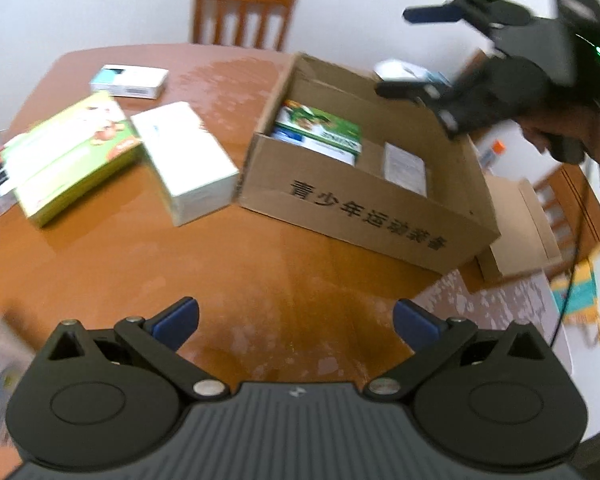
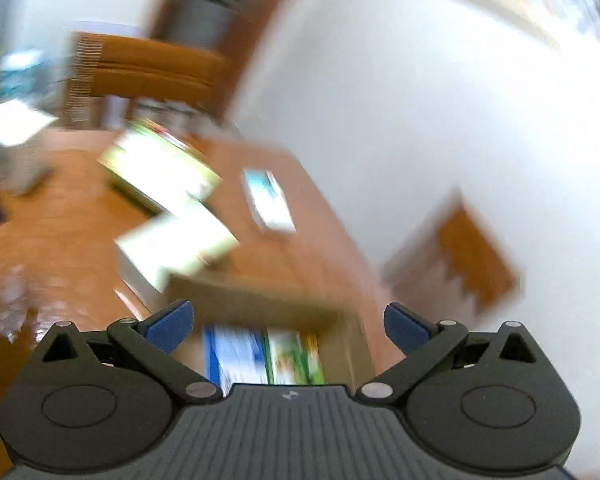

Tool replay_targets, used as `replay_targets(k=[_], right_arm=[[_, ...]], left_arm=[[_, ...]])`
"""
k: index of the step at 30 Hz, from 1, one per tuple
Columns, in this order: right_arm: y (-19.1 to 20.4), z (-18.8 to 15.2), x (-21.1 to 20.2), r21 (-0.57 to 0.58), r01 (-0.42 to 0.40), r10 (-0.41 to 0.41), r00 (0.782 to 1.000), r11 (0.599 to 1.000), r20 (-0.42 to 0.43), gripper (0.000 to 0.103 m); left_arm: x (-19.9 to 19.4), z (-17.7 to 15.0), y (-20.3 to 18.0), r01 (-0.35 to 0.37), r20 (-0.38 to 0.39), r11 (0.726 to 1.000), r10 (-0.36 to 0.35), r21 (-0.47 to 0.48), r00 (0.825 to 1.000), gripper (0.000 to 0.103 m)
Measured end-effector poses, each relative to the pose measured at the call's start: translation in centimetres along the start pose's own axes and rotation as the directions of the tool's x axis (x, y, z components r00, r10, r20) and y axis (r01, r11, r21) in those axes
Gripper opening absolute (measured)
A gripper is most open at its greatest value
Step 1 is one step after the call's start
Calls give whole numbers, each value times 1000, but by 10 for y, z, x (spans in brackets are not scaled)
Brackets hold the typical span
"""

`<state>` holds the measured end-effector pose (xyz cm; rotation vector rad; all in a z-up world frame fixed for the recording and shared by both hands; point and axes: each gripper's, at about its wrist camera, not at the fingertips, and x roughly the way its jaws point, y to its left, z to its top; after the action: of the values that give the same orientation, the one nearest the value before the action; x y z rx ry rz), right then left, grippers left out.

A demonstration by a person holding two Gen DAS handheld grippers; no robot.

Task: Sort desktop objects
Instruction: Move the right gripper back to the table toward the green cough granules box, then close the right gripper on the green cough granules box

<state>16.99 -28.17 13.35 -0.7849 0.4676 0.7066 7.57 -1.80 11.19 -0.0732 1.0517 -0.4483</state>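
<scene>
While the left wrist camera looks down over the wooden table [image 1: 112, 264], the left gripper [image 1: 296, 320] hangs low above a bare stretch of it with its blue-padded fingers spread wide and nothing between them. Ahead sits an open cardboard box [image 1: 364, 216] printed with dark characters, and inside it lie a green-and-blue packet [image 1: 320, 128] and a pale flat item [image 1: 404, 166], so part of the sorting's goods lie in the box already. Left of the box, on the tabletop, rest a white carton [image 1: 184, 160], touching a green carton [image 1: 68, 156], and farther back a small white-and-teal carton [image 1: 130, 81] lies apart. The right gripper [image 1: 400, 52], held in a gloved hand [image 1: 556, 136], hovers above the box's far rim with its fingers parted and empty; I judge it fits either a release over the box or a reach outward. From the right wrist camera, badly blurred, the right gripper [image 2: 288, 328] again shows its fingers wide apart with nothing held, the box's packets [image 2: 264, 356] just below it, and the cartons [image 2: 172, 216] on the table beyond.
</scene>
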Motion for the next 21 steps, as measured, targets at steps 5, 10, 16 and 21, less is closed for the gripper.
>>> replay_targets(k=[5,10,16,21], right_arm=[[75,39,7,-423,-8,58,993,906,104,103],[85,102,58,-442,-200,243,969,874,42,103],[119,143,143,-615,-217,236,970,758,-51,103],[152,152,204,-704,-249,229,965,666,-125,103]], left_arm=[[-31,-20,6,-73,50,996,76,-60,996,103],[-61,-40,12,-142,94,982,154,-123,984,103],[-67,-50,42,-125,90,984,137,-131,986,103],[-65,-53,70,-96,82,986,108,-139,991,103]])
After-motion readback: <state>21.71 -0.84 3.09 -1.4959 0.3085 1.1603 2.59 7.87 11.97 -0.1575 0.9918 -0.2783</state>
